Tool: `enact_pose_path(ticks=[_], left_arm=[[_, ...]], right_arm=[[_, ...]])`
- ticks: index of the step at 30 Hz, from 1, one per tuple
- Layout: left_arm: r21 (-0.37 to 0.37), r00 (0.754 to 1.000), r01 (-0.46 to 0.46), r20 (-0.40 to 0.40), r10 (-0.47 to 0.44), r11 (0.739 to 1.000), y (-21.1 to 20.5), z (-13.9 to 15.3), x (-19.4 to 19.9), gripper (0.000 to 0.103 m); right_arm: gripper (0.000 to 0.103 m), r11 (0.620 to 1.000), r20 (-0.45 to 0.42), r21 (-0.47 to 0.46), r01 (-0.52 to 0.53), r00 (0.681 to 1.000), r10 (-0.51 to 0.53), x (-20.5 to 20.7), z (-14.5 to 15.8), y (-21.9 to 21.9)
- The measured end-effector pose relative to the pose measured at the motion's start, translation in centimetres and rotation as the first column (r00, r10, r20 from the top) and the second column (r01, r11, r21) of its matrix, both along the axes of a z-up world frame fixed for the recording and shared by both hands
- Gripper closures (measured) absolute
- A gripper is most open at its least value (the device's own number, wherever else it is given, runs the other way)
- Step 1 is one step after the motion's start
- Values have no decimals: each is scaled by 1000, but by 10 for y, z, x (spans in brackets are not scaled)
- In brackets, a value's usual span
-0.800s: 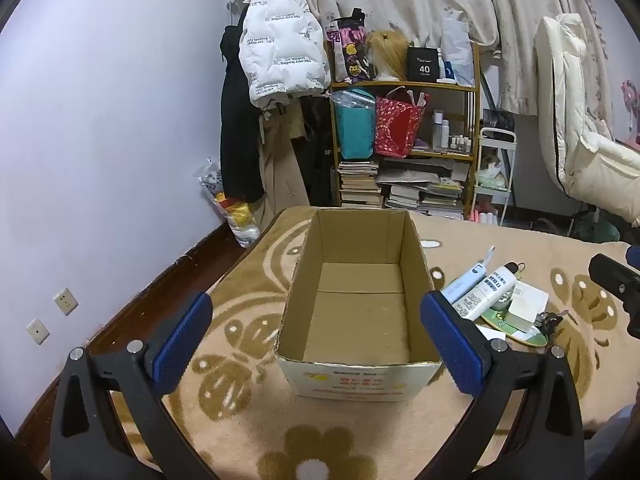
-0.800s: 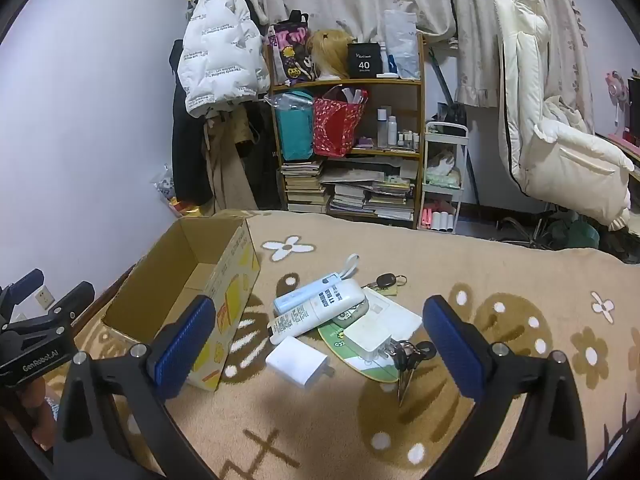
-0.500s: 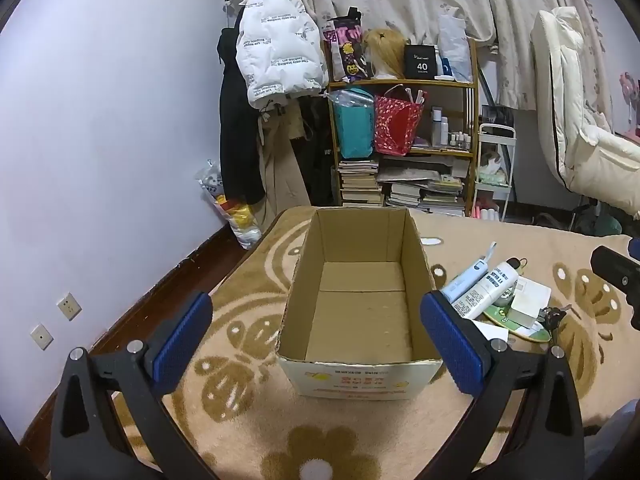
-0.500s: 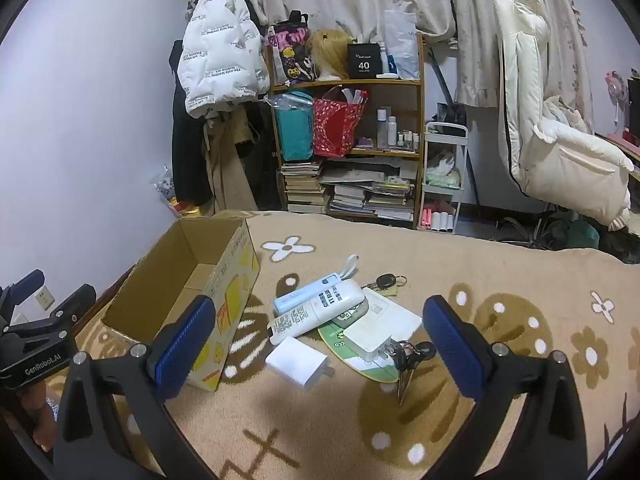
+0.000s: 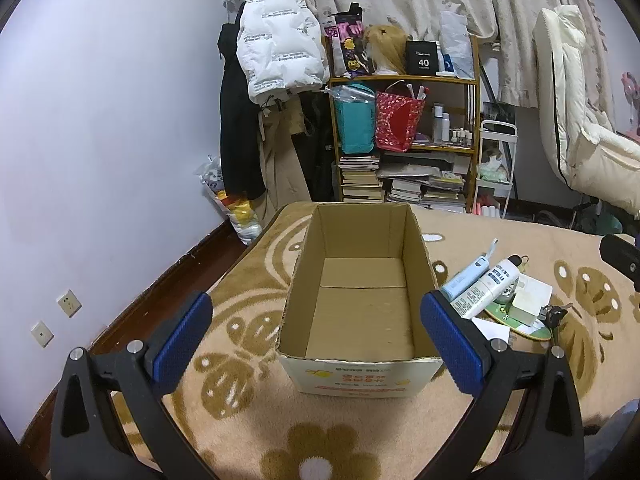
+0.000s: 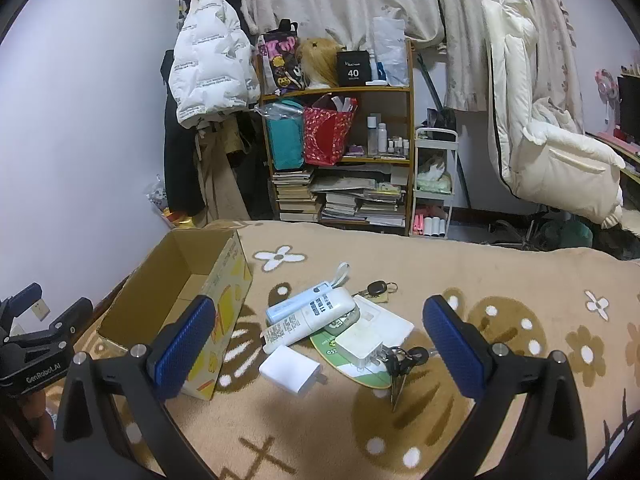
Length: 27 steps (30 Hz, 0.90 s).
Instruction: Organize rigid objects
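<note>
On blanket point(image 6: 460, 264): white bottle point(image 6: 308, 320) flat, long axis diagonal; both claws spread, empty.

Blanket point(image 6: 460, 264) — tan, with brown and white flower motifs; cardboard box point(image 5: 360, 300) plain brown inside, white front with yellow and red print. Tube point(image 6: 308, 320) white with dark lettering, beside a pale blue bottle point(image 6: 298, 304); charger point(image 6: 290, 370) white; disc point(image 6: 352, 360) green and white. Gripper pads point(image 6: 184, 346) — blue, on black frames.
</note>
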<state>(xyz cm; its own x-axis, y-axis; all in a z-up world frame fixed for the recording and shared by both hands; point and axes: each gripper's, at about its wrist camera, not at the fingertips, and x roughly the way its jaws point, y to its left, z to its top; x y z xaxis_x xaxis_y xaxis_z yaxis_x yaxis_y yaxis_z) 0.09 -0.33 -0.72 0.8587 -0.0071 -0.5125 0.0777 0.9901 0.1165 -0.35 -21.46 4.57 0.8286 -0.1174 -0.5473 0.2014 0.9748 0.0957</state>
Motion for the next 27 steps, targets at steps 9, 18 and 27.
enact_pose_path(ticks=[9, 18, 27], left_arm=[[5, 1000, 0, -1, 0, 1000, -3, 0, -1, 0], [7, 1000, 1, 3, -1, 1000, -3, -1, -2, 0], [10, 1000, 4, 0, -4, 1000, -2, -2, -3, 0]], right_arm=[[0, 1000, 4, 2, 6, 1000, -6, 0, 0, -3], [0, 1000, 5, 2, 3, 1000, -3, 0, 0, -3], [0, 1000, 5, 2, 4, 1000, -4, 1, 0, -3]])
